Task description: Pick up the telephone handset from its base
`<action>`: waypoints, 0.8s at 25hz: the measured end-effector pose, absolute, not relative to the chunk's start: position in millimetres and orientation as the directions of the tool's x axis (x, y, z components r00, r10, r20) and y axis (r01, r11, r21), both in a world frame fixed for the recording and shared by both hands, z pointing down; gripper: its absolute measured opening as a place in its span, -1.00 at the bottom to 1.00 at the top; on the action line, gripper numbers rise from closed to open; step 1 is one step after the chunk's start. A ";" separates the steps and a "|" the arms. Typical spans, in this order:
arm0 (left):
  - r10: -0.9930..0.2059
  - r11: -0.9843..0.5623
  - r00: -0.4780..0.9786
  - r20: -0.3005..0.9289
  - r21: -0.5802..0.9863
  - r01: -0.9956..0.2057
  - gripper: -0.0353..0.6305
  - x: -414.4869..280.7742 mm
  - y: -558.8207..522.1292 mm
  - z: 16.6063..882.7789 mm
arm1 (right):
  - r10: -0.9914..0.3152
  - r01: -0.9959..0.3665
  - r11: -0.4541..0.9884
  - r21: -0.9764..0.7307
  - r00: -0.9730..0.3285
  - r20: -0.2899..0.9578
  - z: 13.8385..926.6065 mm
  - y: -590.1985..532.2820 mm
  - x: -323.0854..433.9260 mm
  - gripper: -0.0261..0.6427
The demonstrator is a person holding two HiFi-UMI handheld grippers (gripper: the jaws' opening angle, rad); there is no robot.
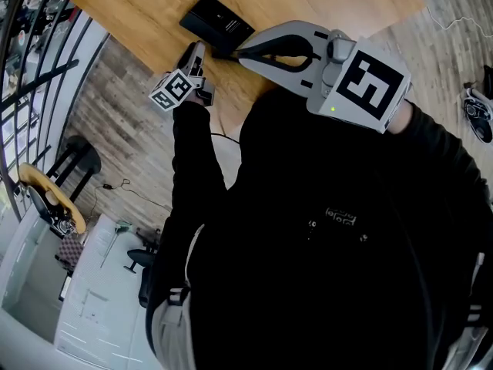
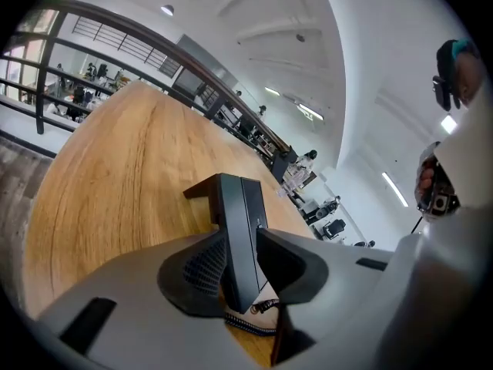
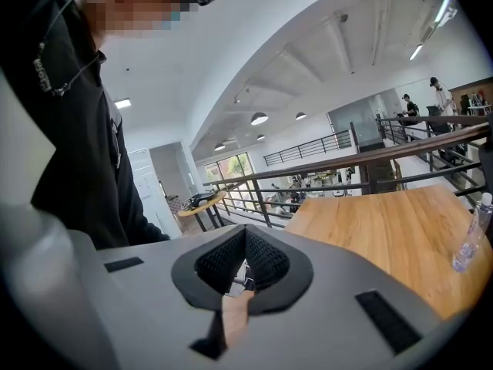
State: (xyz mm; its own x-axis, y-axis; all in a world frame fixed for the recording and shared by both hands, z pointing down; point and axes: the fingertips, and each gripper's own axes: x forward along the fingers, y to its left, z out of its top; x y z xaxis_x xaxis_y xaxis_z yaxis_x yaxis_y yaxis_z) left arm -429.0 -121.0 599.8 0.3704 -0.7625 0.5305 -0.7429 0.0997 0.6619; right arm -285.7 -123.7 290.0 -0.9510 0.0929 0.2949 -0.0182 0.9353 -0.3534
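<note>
The black telephone (image 1: 218,19) lies flat on the wooden table (image 1: 146,6). My left gripper (image 1: 196,50) reaches down to the phone's near end. In the left gripper view the black handset (image 2: 237,222) stands between the two dark pads of the left gripper (image 2: 243,247). The jaws are parted to about the handset's width, one on each side, and I see no firm squeeze. A coiled cord (image 2: 250,321) shows just below. My right gripper (image 1: 240,55) hovers beside the phone. Its pads (image 3: 262,260) meet with nothing between them.
The table's near edge runs just behind both grippers, with plank floor below it. A round side table (image 1: 54,195) and a black chair (image 1: 77,160) stand lower left, and a shoe (image 1: 477,114) lies at the right. A clear plastic bottle (image 3: 468,241) stands on the table.
</note>
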 end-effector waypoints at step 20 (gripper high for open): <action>-0.731 0.062 0.515 0.447 0.795 -0.603 -0.45 -414.3 -134.9 650.1 | 0.039 -0.079 0.943 -0.325 -0.939 0.341 294.4 -125.5 -272.7 -0.87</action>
State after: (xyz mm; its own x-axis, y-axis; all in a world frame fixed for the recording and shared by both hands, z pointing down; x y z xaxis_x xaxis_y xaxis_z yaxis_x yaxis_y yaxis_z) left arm -414.3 -134.9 650.1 0.5148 -0.7314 0.4473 -0.6032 0.0617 0.7952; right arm -272.7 -125.5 294.4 -0.9391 0.0393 0.3414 -0.0786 0.9426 -0.3246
